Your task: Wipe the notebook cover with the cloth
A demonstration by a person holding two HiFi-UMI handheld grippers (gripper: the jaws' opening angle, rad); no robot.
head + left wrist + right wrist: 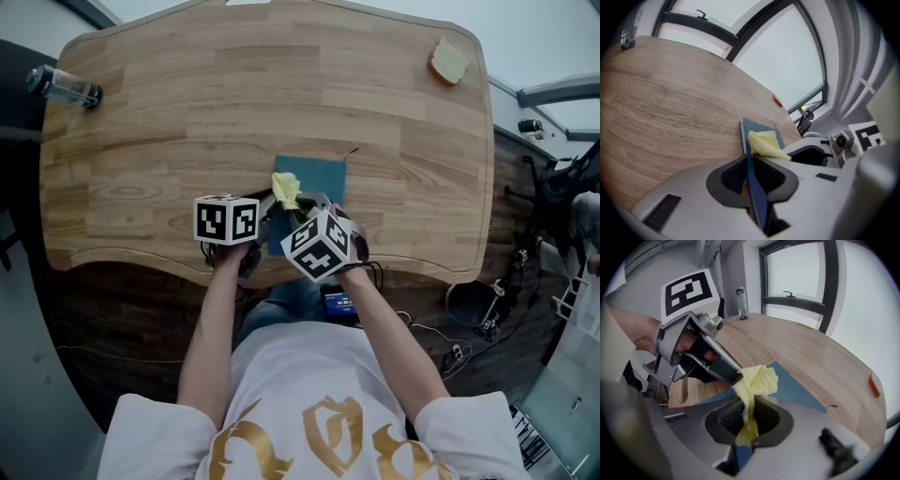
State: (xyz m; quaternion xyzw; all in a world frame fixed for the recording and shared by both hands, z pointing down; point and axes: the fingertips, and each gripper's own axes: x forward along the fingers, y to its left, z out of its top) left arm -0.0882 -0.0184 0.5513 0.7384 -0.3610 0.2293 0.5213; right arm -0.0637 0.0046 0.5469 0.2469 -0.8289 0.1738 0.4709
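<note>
A blue notebook [319,180] lies flat near the front edge of the wooden table [187,122]. My left gripper [752,177] is shut on the notebook's near edge [754,187], so the thin cover stands edge-on between its pads. My right gripper [749,420] is shut on a yellow cloth [757,380]. The bunched cloth rests on the notebook cover [792,390], right beside the left gripper's tip [724,371]. In the head view the cloth [286,190] sits at the notebook's near left corner, between the two marker cubes.
A clear bottle [64,86] lies at the table's far left corner. A tan sponge-like piece [449,62] sits at the far right corner. A short dark cord [351,153] lies by the notebook's far right corner. Cables and chair legs [487,309] are on the floor to the right.
</note>
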